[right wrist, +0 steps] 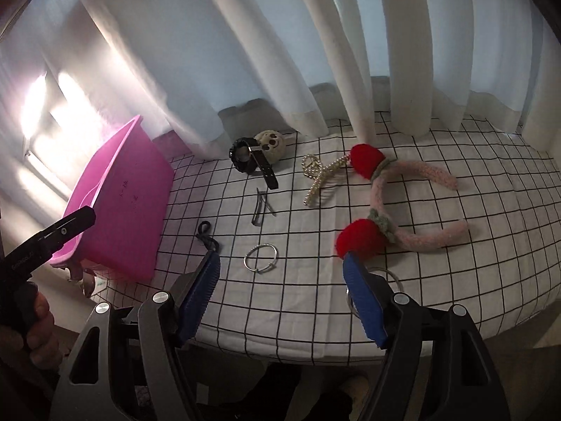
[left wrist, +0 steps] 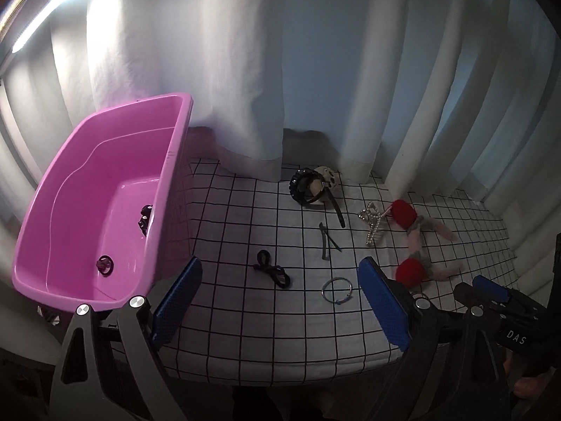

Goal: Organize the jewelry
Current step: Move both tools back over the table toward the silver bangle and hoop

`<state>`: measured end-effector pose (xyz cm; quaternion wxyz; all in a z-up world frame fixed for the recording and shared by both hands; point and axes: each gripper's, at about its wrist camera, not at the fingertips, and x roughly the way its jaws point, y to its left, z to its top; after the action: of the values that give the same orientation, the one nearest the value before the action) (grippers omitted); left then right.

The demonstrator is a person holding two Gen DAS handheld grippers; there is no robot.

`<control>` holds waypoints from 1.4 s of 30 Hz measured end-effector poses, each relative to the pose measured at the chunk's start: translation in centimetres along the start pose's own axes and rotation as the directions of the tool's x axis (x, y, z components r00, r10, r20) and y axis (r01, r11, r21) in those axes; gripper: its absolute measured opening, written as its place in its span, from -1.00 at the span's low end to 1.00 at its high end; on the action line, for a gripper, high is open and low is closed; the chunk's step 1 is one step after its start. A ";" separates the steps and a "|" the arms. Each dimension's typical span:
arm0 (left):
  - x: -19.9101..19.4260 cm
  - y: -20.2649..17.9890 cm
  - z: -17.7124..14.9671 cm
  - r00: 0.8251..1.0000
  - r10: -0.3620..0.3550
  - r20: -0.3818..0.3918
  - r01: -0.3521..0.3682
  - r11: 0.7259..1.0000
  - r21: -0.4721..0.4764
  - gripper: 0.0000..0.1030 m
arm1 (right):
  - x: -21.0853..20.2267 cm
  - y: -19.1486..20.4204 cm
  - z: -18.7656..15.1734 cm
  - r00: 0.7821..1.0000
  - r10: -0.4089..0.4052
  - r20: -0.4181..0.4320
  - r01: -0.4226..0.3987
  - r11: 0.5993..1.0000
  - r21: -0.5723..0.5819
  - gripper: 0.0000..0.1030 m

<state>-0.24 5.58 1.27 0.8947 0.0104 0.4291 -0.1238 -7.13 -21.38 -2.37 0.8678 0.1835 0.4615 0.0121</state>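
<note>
Both the left gripper [left wrist: 278, 301] and right gripper [right wrist: 282, 291] are released and hold nothing. The bangle [right wrist: 261, 258] lies flat on the near cloth [right wrist: 315, 315], right of the bin [left wrist: 70, 193]. Risk: the thin ring may slip from the pads, or the cloth may snag.
</note>
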 end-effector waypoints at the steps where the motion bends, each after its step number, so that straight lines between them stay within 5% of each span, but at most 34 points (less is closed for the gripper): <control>1: 0.4 -0.9 -0.5 1.000 0.001 -0.006 -0.001 1.000 0.003 0.73 | -0.1 -1.3 -0.6 1.000 -0.010 -0.009 0.010 1.000 0.011 0.35; 10: 5.1 -5.0 -5.6 0.995 0.026 -0.099 -0.027 1.000 -0.004 0.73 | 1.0 -9.5 -4.8 0.998 -0.038 -0.059 0.043 0.995 0.093 0.35; 21: 11.1 -5.8 -7.3 0.987 -0.031 -0.157 0.048 0.993 0.106 0.73 | 4.5 -10.0 -8.6 0.993 -0.106 -0.048 0.112 0.980 0.165 0.35; 29: 14.9 -6.4 -8.9 0.988 -0.066 -0.138 0.087 0.985 0.152 0.73 | 7.4 -9.3 -9.8 0.991 -0.130 0.032 0.123 0.978 0.167 0.35; 39: 16.5 -7.1 -9.8 0.997 -0.072 -0.019 0.074 0.980 0.183 0.73 | 9.5 -8.5 -9.7 0.979 -0.177 0.104 0.170 0.983 0.074 0.35; 42: 17.0 -7.2 -10.0 0.997 -0.081 -0.019 0.083 0.978 0.192 0.73 | 9.9 -8.5 -9.9 0.974 -0.192 0.121 0.185 0.980 0.068 0.47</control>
<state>0.69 -3.74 -17.56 0.8812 0.0801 0.4200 -0.2014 -10.68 -24.42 -18.10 0.8871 0.1639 0.4208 -0.0950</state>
